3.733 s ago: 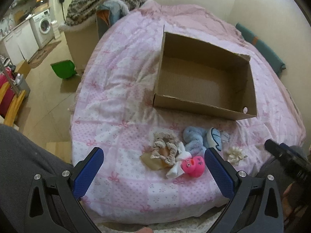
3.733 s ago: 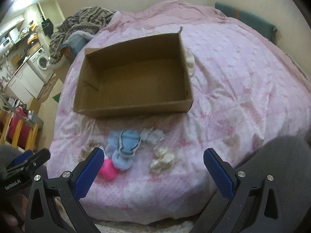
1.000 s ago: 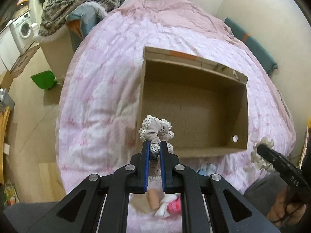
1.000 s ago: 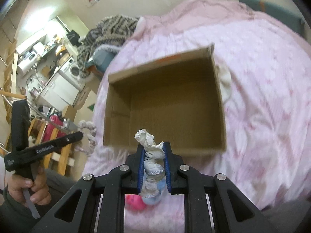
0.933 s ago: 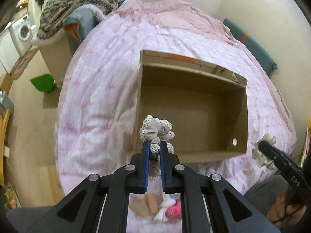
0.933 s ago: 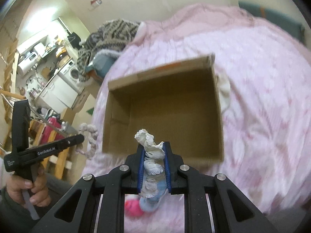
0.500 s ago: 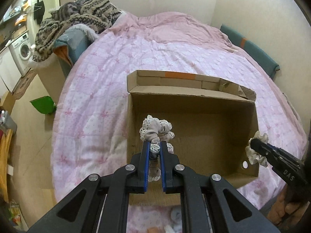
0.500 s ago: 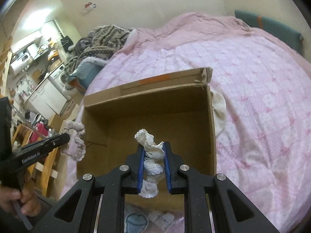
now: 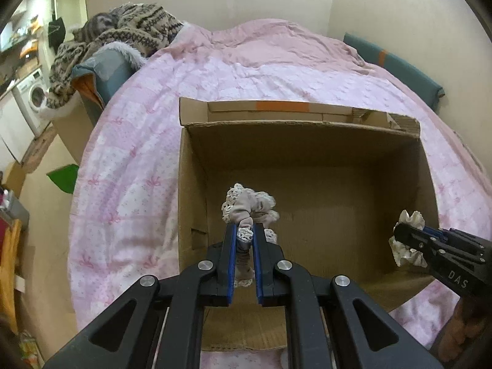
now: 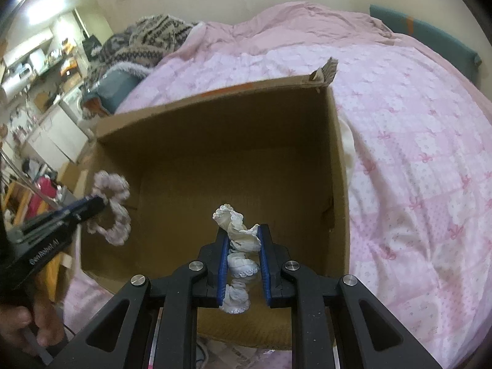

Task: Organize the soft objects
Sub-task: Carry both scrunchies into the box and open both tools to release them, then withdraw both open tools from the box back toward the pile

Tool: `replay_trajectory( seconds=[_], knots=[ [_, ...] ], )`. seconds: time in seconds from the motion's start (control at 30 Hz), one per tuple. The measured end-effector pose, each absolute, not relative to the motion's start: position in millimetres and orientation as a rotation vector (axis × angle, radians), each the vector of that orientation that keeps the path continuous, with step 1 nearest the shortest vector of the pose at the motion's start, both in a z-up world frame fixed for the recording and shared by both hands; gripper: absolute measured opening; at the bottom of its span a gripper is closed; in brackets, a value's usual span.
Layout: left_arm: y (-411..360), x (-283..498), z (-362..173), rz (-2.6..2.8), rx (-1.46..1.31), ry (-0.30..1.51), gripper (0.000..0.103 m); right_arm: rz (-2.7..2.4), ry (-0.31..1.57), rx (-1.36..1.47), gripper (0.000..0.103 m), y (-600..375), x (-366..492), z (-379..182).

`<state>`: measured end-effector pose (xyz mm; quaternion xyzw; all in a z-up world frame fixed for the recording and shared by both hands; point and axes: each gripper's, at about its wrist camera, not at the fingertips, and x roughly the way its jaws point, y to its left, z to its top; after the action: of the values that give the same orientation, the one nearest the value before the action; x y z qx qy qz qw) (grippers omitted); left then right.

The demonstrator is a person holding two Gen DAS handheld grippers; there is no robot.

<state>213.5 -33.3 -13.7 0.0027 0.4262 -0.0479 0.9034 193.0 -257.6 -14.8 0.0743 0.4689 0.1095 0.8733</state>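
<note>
An open cardboard box (image 9: pixel 307 141) (image 10: pixel 215 117) lies on the pink bed, and nothing is seen inside it. My left gripper (image 9: pixel 244 236) is shut on a beige lace-edged scrunchie (image 9: pixel 249 206), held over the box's left side. That scrunchie (image 10: pixel 112 206) shows at the left of the right wrist view, beyond the left gripper (image 10: pixel 92 206). My right gripper (image 10: pixel 244 233) is shut on a white lace scrunchie (image 10: pixel 235 227) above the box's near right part. The left wrist view has this white scrunchie (image 9: pixel 407 218) at its right edge, in the right gripper (image 9: pixel 399 232).
A pink quilt (image 9: pixel 246 73) covers the bed. Folded patterned knitwear (image 9: pixel 129 30) lies on a blue-grey seat at the far left. A teal cushion (image 9: pixel 396 64) runs along the wall. A washing machine (image 9: pixel 33 98) and a green dustpan (image 9: pixel 63 178) are on the floor side.
Both grippers have come forward and down over the box, each still holding its scrunchie. The box now fills both views, and the toys left on the quilt have dropped out of sight.
</note>
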Motion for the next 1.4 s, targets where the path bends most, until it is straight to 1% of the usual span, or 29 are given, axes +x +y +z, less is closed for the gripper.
replay_trajectory(
  seconds=[0.3, 0.7, 0.9, 1.13, 1.2, 1.23, 1.27, 1.3, 1.33, 1.37, 1.4],
  knots=[
    [-36.3, 214.1, -20.6, -0.127, -0.005, 0.921, 0.01, 0.223, 1.036, 0.133, 0.02, -253.7, 191.4, -27.6],
    [-37.9, 209.0, -19.2, -0.141, 0.018, 0.918, 0.01, 0.241, 1.059, 0.127, 0.02, -249.9, 193.2, -31.5],
    [-41.3, 208.5, -18.7, -0.164, 0.029, 0.927, 0.012, 0.252, 1.07, 0.142, 0.02, -248.6, 198.0, -31.8],
    [-41.6, 209.3, -18.1, -0.155, 0.037, 0.926, 0.018, 0.262, 1.072, 0.156, 0.02, -250.7, 198.5, -32.1],
    [-41.7, 208.6, -16.7, -0.156, 0.04, 0.921, 0.024, 0.267, 1.073, 0.158, 0.02, -251.3, 198.1, -32.2],
    [-41.8, 208.0, -15.5, -0.158, 0.04, 0.915, 0.032, 0.27, 1.072, 0.16, 0.02, -251.3, 198.1, -31.9],
    [-41.7, 207.0, -14.6, -0.157, 0.04, 0.911, 0.045, 0.274, 1.072, 0.163, 0.02, -251.3, 197.6, -31.6],
    [-41.4, 205.8, -12.9, -0.152, 0.039, 0.903, 0.051, 0.277, 1.07, 0.166, 0.02, -251.2, 197.4, -31.2],
    [-40.4, 205.0, -11.0, -0.147, 0.036, 0.892, 0.06, 0.28, 1.069, 0.168, 0.02, -251.3, 197.3, -30.8],
    [-39.3, 203.7, -8.6, -0.143, 0.03, 0.877, 0.063, 0.282, 1.067, 0.171, 0.021, -251.3, 197.1, -30.3],
    [-38.4, 203.0, -6.7, -0.141, 0.023, 0.868, 0.063, 0.284, 1.066, 0.174, 0.022, -251.7, 197.0, -29.7]
  ],
)
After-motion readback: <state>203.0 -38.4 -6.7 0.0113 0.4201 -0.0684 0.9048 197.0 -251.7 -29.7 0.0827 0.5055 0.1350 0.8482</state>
